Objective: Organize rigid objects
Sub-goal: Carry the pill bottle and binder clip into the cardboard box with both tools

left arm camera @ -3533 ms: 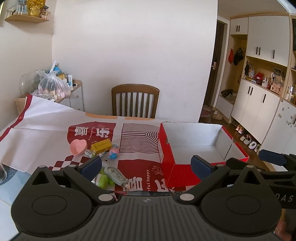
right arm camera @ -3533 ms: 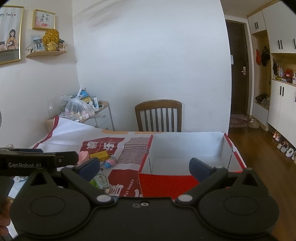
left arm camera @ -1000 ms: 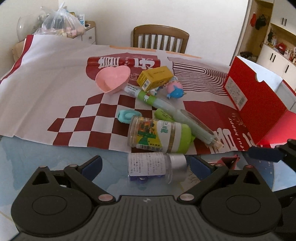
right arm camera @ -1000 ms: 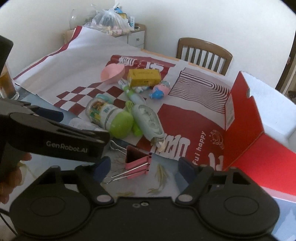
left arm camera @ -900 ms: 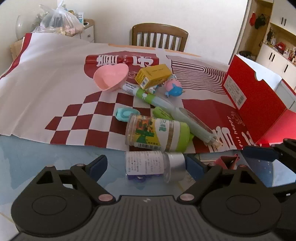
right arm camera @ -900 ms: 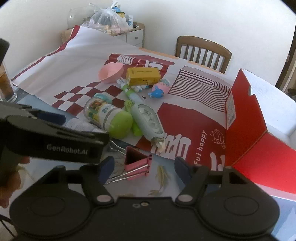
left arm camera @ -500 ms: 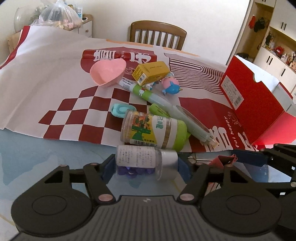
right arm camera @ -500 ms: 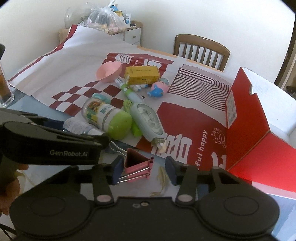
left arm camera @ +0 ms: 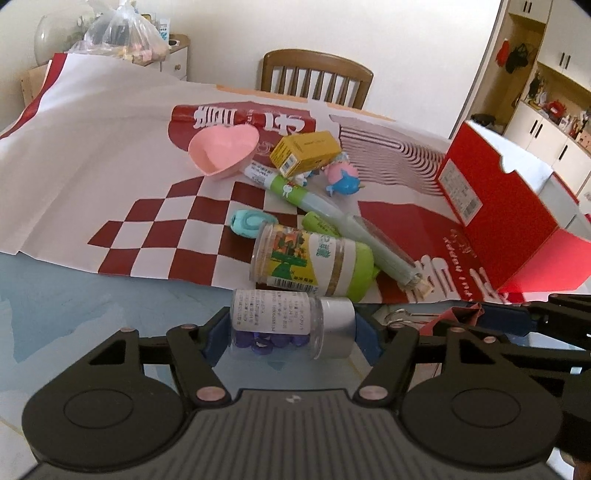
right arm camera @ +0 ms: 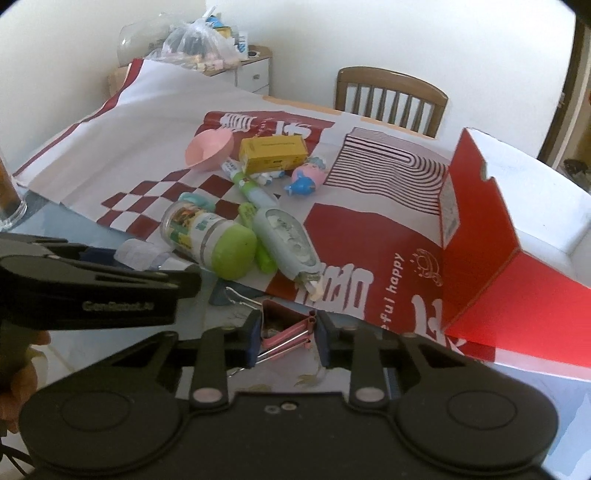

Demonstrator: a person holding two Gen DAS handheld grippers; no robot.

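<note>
My left gripper (left arm camera: 291,334) is shut on a small clear pill bottle (left arm camera: 284,323) with a silver cap and purple pills, lying sideways on the glass table. My right gripper (right arm camera: 286,338) is shut on a pink binder clip (right arm camera: 286,334) on the table. A green-lidded jar (left arm camera: 314,260) (right arm camera: 210,240), a pale green tape dispenser (right arm camera: 286,245), a green pen (left arm camera: 295,192), a yellow box (left arm camera: 304,151) (right arm camera: 273,153), a pink heart dish (left arm camera: 223,149) (right arm camera: 208,149), a small pig toy (left arm camera: 341,177) (right arm camera: 306,177) and a teal clip (left arm camera: 249,223) lie on the red-and-white paper.
An open red box (left arm camera: 498,206) (right arm camera: 498,236) stands at the right. A wooden chair (left arm camera: 316,79) (right arm camera: 391,98) is behind the table. A glass (right arm camera: 9,199) stands at the far left. A cabinet with a plastic bag (left arm camera: 122,35) is at the back left.
Both grippers came down toward the table and closed: the left onto the pill bottle, the right onto the pink binder clip.
</note>
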